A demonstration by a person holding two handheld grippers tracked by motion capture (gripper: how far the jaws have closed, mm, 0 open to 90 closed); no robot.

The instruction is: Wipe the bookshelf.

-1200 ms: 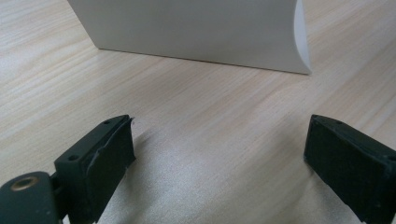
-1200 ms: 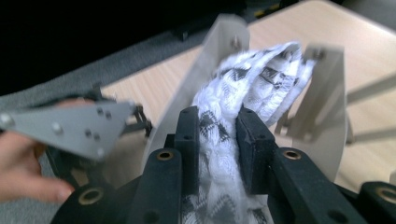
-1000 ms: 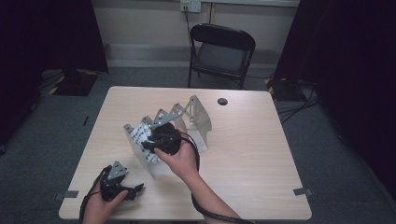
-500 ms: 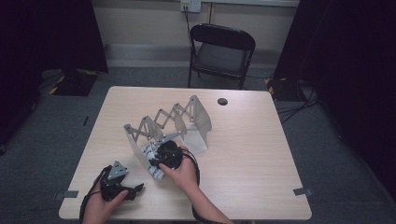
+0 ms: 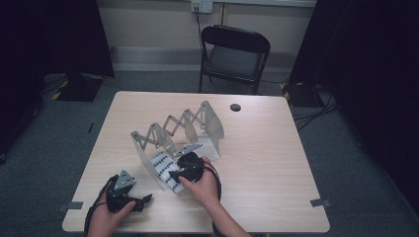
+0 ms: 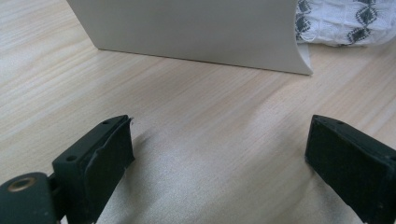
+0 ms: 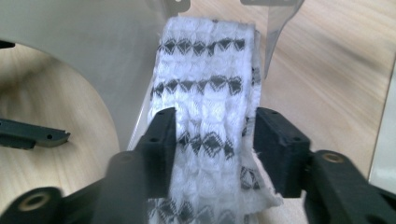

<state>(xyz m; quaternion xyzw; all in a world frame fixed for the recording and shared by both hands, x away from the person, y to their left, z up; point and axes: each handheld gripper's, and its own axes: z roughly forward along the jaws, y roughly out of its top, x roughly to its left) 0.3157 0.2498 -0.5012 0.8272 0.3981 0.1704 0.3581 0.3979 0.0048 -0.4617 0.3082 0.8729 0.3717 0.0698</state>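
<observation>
A white cloth (image 5: pixel 162 166) with rows of black diamonds lies folded on the table at the near end of a grey accordion rack (image 5: pixel 173 126). My right gripper (image 5: pixel 174 174) stands over it. In the right gripper view the cloth (image 7: pixel 210 79) runs between the jaws of the right gripper (image 7: pixel 215 135), which have just been opening and now stand beside its edges without squeezing it. My left gripper (image 5: pixel 144 200) rests at the table's near left, open; its jaws (image 6: pixel 219 140) are wide apart over bare wood, facing a rack panel (image 6: pixel 187 28).
A black folding chair (image 5: pixel 234 52) stands behind the wooden table (image 5: pixel 276 163). A small black round spot (image 5: pixel 235 107) marks the table's far side. Dark curtains hang on both sides. A corner of the cloth (image 6: pixel 345 21) shows past the rack panel.
My right hand came down from the top of the rack towards the near edge, bringing the cloth to the table. Its jaws have widened. The left hand kept still.
</observation>
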